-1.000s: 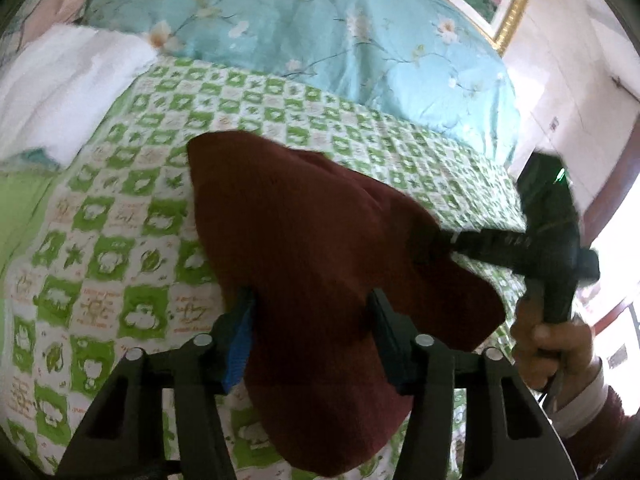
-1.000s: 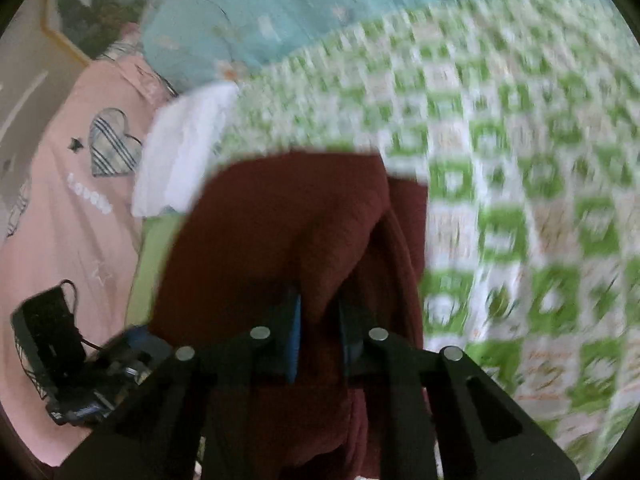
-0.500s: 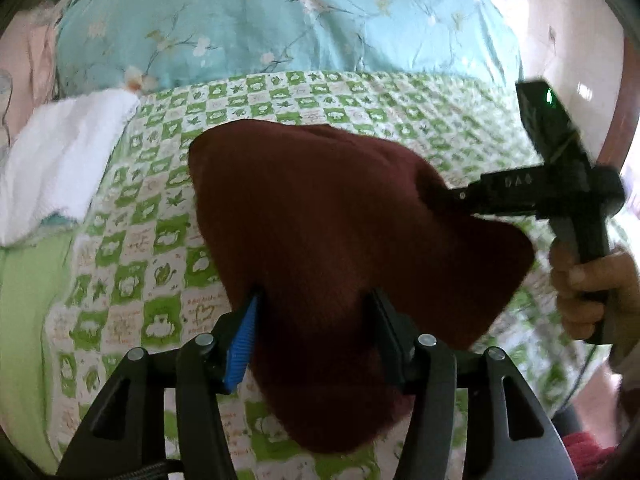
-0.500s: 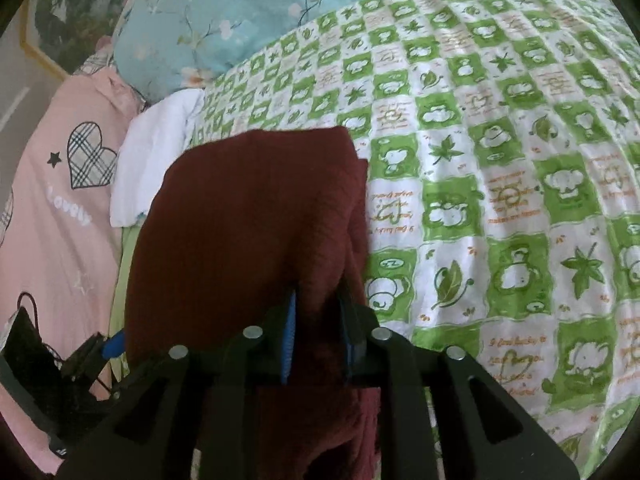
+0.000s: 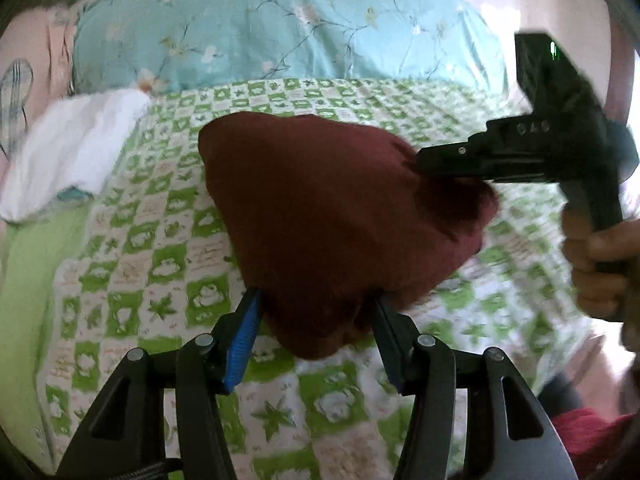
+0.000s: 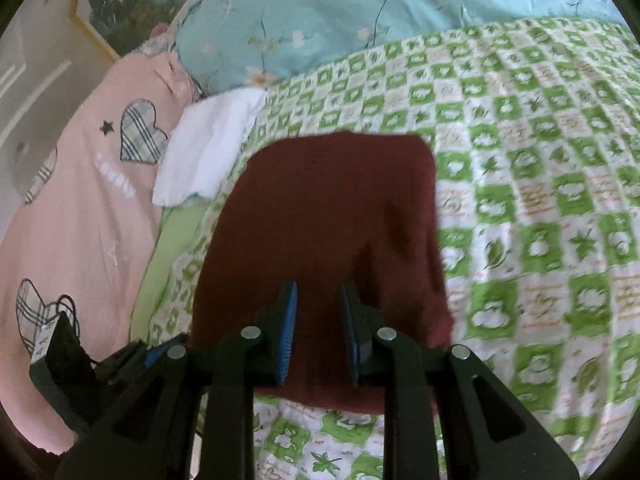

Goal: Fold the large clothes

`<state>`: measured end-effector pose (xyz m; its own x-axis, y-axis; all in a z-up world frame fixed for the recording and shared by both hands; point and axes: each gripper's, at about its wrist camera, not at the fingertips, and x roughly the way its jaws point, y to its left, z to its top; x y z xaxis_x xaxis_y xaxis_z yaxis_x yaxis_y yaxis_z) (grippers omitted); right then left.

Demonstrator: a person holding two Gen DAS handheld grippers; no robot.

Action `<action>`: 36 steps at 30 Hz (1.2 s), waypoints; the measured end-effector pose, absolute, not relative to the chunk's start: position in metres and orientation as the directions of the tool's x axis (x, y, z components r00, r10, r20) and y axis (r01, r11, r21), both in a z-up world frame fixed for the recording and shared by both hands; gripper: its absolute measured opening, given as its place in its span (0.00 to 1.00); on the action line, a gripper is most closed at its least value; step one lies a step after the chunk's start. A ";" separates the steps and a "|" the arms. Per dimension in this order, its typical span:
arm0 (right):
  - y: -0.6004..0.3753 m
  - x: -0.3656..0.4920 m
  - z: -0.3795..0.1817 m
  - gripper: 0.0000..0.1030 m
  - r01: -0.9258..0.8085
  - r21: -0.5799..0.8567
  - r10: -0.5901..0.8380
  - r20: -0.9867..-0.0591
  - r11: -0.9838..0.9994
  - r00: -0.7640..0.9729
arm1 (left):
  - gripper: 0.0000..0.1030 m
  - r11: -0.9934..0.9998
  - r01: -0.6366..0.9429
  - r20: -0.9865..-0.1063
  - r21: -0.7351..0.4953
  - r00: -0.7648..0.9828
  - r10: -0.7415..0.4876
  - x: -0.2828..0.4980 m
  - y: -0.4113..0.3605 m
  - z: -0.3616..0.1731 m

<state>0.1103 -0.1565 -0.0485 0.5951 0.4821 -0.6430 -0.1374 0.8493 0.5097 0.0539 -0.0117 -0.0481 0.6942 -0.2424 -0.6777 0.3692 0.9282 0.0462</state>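
Observation:
A dark maroon garment [image 5: 332, 216], folded into a thick bundle, hangs low over the green-and-white checked bedspread [image 5: 160, 272]. My left gripper [image 5: 314, 308] is shut on its near end, and cloth bulges between the two fingers. My right gripper [image 5: 424, 162], held in a person's hand [image 5: 600, 264], bites into the bundle's right corner. In the right wrist view the garment [image 6: 320, 208] spreads ahead of the right gripper [image 6: 318, 292], whose narrow gap is filled with maroon cloth. The left gripper [image 6: 160, 354] shows at the lower left.
A folded white cloth [image 5: 68, 160] lies on the bedspread to the left of the garment. A blue floral duvet [image 5: 280, 28] is piled behind. Pink bedding with heart patches [image 6: 80, 200] covers the left side. A framed picture [image 6: 120, 0] hangs on the wall.
Both grippers have carried the garment down toward the bedspread, and the left one has rolled. In the right wrist view the pinched ridge of cloth has flattened and the jaws stand slightly wider.

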 end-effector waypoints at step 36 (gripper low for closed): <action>-0.140 0.179 -0.079 0.22 -0.149 0.604 0.579 -0.619 0.783 0.530 | 0.00 0.730 0.599 -0.673 -0.329 0.393 -0.626 0.132 -0.005 -0.074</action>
<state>0.1789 -0.1395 -0.0785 0.5300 0.5793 -0.6193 -0.1494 0.7827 0.6042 0.1318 -0.0049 -0.0742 0.3934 -0.6265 -0.6729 0.5988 0.7300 -0.3295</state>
